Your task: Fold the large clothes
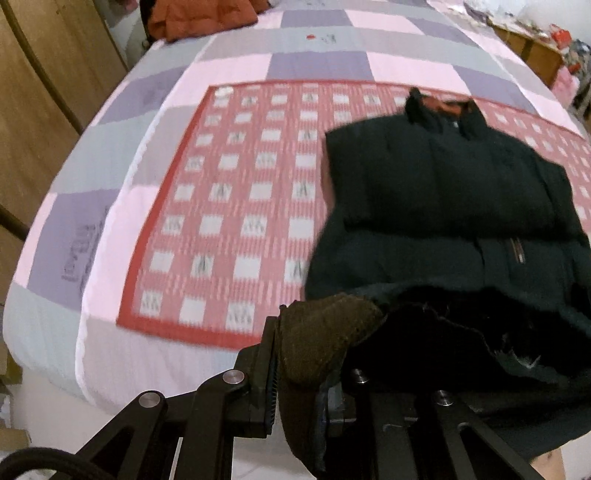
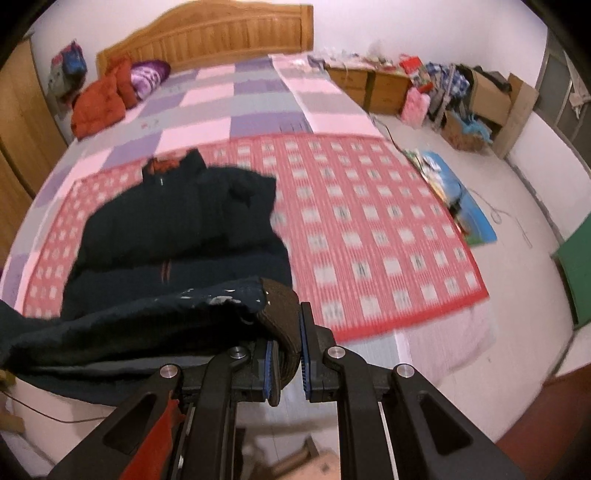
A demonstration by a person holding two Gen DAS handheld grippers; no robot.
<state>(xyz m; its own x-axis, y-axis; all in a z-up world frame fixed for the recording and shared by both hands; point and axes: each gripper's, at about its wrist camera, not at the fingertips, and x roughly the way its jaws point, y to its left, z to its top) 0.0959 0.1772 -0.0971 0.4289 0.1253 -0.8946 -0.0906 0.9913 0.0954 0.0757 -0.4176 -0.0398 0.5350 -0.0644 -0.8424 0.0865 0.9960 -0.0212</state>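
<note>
Both the left gripper (image 1: pixel 295 373) and right gripper (image 2: pixel 286 363) pinched the brown hem corners (image 2: pixel 282 314) of the dark jacket (image 1: pixel 443 192), whose body with the collar (image 1: pixel 443 107) lay straight ahead of the 2 pairs of fingers.

the left gripper (image 1: pixel 299 373) is clamped on the brown ribbed hem (image 1: pixel 325 332) of a dark padded jacket (image 1: pixel 443 192), lifting that near edge off the bed (image 1: pixel 155 74). the rest of the jacket lies flat on a red checked mat (image 1: pixel 240 206), collar (image 1: pixel 439 107) at the far end with an orange lining showing inside it. the mat sits on a pink, grey and purple patchwork bedspread (image 1: pixel 317 62). far left, an orange garment (image 1: pixel 207 18) is bunched up. wooden wardrobe doors (image 1: pixel 44 103) stand to the left.
</note>
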